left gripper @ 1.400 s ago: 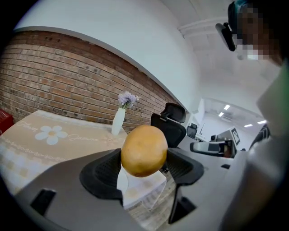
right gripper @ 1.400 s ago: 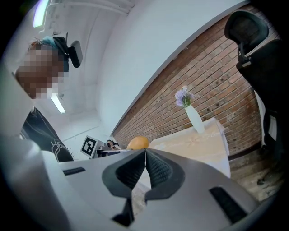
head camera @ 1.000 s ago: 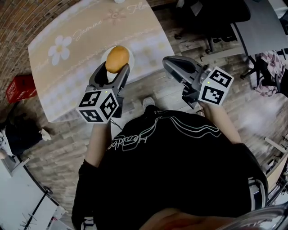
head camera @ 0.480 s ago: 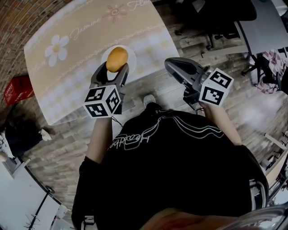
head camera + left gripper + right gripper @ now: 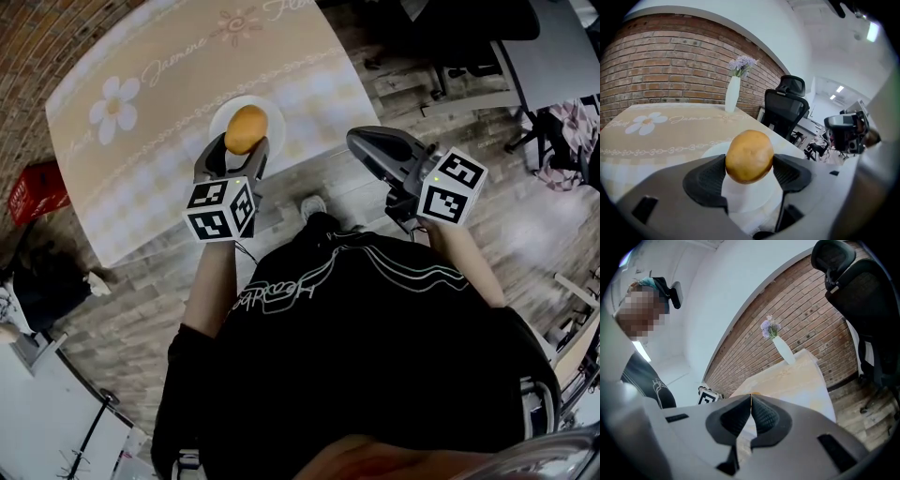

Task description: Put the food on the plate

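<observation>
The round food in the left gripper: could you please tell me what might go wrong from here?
1. The food is round, and the left gripper holds it only by its sides over the plate; released from there, it might bounce or roll off.
2. The plate sits near the edge of the table, so a roll that way could end on the floor.
3. The right gripper, shut and empty, is off beside the table, unable to stop it.

Table (image 5: 169, 56) covered by a beige cloth printed with 1 white daisy (image 5: 111, 108) and script lettering, 1 white plate (image 5: 217, 117) near its front edge, 1 white vase (image 5: 732, 95) of lilac flowers at the far end, wood-plank floor (image 5: 309, 178) below, 1 red crate (image 5: 33, 192) beside the table.
</observation>
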`<action>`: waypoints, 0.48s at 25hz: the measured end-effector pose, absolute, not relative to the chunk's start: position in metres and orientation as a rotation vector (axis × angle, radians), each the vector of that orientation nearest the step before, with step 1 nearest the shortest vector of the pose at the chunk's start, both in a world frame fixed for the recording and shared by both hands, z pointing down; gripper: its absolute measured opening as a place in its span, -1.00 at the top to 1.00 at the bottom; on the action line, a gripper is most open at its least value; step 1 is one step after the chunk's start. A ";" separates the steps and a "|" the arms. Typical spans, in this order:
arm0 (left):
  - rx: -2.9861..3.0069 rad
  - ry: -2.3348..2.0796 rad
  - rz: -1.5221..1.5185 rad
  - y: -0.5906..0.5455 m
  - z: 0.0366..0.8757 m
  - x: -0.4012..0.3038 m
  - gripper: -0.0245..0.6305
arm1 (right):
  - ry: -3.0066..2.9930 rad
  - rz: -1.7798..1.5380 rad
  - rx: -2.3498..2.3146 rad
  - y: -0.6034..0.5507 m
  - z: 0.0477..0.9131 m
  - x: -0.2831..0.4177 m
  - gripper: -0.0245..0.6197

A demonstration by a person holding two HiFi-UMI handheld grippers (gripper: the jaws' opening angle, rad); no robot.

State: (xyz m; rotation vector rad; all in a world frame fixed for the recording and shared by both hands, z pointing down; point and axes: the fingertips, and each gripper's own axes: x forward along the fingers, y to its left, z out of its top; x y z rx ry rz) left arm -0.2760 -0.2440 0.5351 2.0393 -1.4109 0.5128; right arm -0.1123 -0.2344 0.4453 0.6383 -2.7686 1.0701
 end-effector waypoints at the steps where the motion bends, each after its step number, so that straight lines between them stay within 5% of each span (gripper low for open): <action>1: 2.040 -1.410 0.527 -0.244 0.539 -0.277 -0.03 | -2.767 1.087 0.637 -0.234 0.447 -0.112 0.93; 12: 2.039 -1.402 0.624 -0.245 0.558 -0.278 -0.03 | -2.776 1.192 0.644 -0.235 0.452 -0.112 0.93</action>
